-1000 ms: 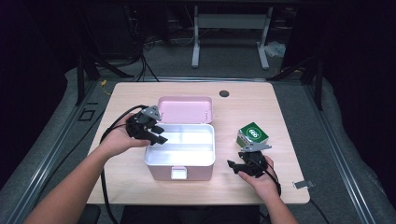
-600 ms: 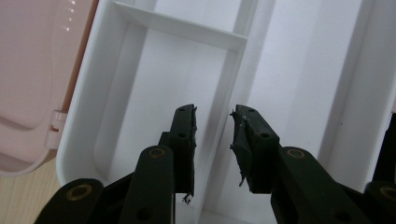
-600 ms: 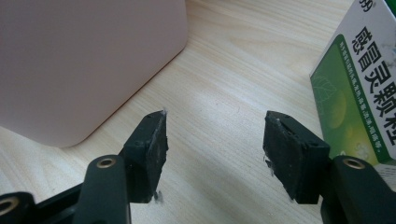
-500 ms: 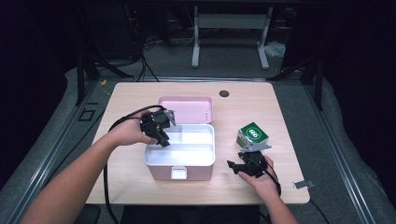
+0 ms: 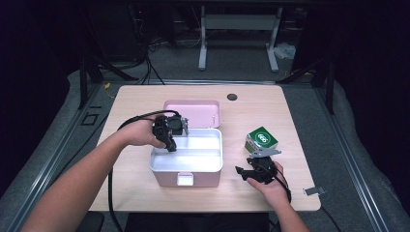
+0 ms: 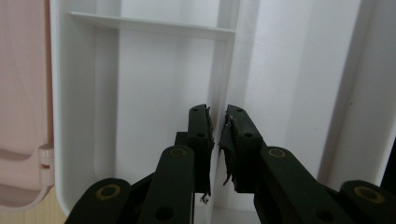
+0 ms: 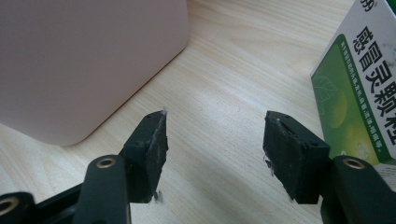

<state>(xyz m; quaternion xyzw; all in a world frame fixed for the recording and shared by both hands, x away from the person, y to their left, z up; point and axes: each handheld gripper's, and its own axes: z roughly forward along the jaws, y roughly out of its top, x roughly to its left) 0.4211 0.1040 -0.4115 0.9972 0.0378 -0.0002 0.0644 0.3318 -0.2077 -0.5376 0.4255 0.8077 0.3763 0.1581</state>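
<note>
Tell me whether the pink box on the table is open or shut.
Open. The pink box has its lid folded back flat behind it, and its white inside with a divider is exposed.

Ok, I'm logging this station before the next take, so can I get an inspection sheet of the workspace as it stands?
Surface: light wooden table, round dark grommet near its far edge.
Job's things: pink plastic box with white divided inside, open, its pink lid lying behind it; green-and-white carton to the box's right.
Clutter: small grey clip at the near right corner.
Grippers: left gripper inside the box, jaws nearly closed around the white divider wall; right gripper open, low over the table between box and carton.
Cables: black cable loops from the left gripper.
Surroundings: dark room, grey floor mats, metal stand behind.
</note>
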